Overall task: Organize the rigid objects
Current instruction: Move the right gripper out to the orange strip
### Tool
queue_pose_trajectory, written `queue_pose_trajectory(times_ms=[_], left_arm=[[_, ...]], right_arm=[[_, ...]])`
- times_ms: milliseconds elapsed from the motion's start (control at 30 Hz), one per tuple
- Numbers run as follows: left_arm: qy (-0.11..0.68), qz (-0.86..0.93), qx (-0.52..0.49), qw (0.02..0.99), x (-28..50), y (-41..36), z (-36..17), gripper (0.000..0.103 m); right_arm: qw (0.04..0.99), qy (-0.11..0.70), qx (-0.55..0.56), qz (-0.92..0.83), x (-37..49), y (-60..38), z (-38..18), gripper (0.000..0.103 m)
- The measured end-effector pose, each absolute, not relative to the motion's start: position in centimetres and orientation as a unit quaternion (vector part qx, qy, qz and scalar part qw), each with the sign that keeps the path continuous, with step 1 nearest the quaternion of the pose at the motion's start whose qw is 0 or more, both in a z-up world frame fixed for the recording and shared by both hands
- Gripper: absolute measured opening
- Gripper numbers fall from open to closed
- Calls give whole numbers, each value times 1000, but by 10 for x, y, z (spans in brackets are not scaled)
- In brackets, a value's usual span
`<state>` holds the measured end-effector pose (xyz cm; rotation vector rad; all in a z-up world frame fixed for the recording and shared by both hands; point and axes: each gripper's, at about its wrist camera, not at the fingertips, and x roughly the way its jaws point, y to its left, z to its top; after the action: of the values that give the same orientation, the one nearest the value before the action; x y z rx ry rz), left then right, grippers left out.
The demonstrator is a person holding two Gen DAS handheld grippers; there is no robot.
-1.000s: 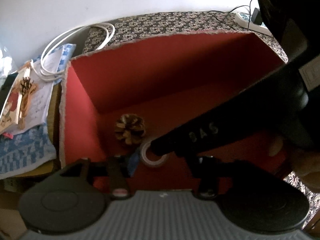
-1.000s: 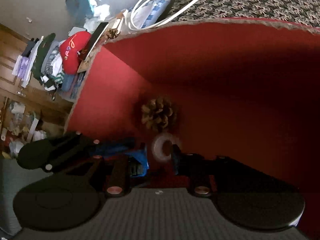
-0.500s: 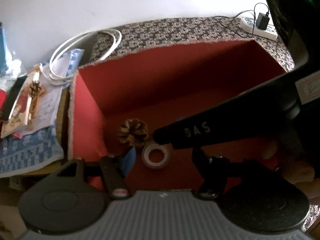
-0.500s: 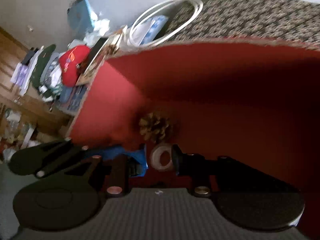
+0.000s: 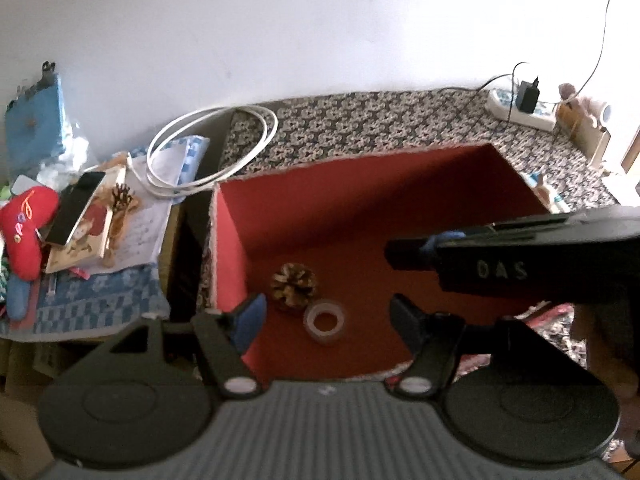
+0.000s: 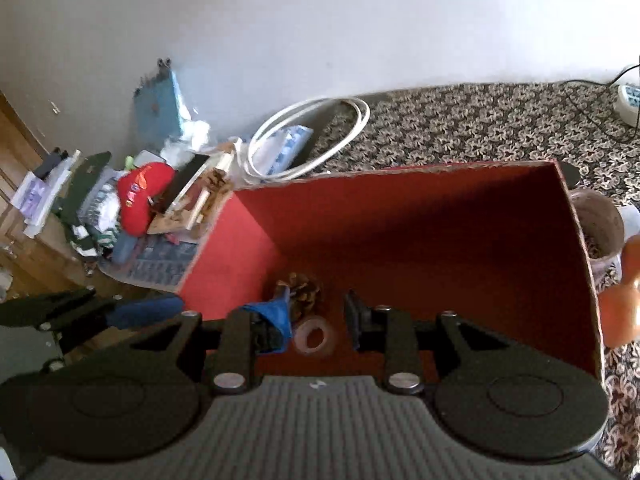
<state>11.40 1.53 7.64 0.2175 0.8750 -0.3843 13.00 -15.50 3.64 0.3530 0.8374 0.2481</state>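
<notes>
A red open box [image 5: 360, 216] sits on a patterned cloth; it also shows in the right wrist view [image 6: 440, 216]. Inside on its floor lie a pine cone [image 5: 293, 285] [image 6: 304, 290] and a clear tape roll [image 5: 325, 321] [image 6: 314, 336], side by side. My left gripper [image 5: 326, 312] is open and empty, above the box's near edge. My right gripper [image 6: 318, 314] is open and empty, raised above the tape roll. The right gripper's black body [image 5: 520, 268] crosses the left wrist view at right.
A coiled white cable [image 5: 212, 152] lies behind the box. Left of the box are books, a phone and a red plush [image 5: 26, 236]. A power strip [image 5: 520, 108] sits at far right. An orange object [image 6: 622, 304] and a cup [image 6: 596, 228] stand right of the box.
Both grippers have pulled back and up out of the box. The right gripper has let go of the tape roll, which now rests on the box floor by the pine cone.
</notes>
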Motion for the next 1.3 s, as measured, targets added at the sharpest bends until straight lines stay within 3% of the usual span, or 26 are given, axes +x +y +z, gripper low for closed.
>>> queue_pose_trajectory(times_ms=[400, 733, 933, 1033, 1300], left_arm=[[397, -181, 91, 895, 62, 58, 84, 75], [461, -220, 63, 857, 30, 77, 21, 74], [465, -278, 75, 837, 5, 48, -4, 73], [453, -311, 92, 830, -1, 25, -10, 62], [396, -406, 163, 807, 3, -48, -14, 61]], right_arm=[[910, 340, 201, 129, 51, -162, 49, 15], [897, 368, 212, 126, 0, -179, 15, 14], [869, 429, 244, 38, -11, -207, -30, 14], [853, 445, 272, 1, -16, -223, -46, 14], [827, 449, 337, -28, -27, -251, -61, 14]])
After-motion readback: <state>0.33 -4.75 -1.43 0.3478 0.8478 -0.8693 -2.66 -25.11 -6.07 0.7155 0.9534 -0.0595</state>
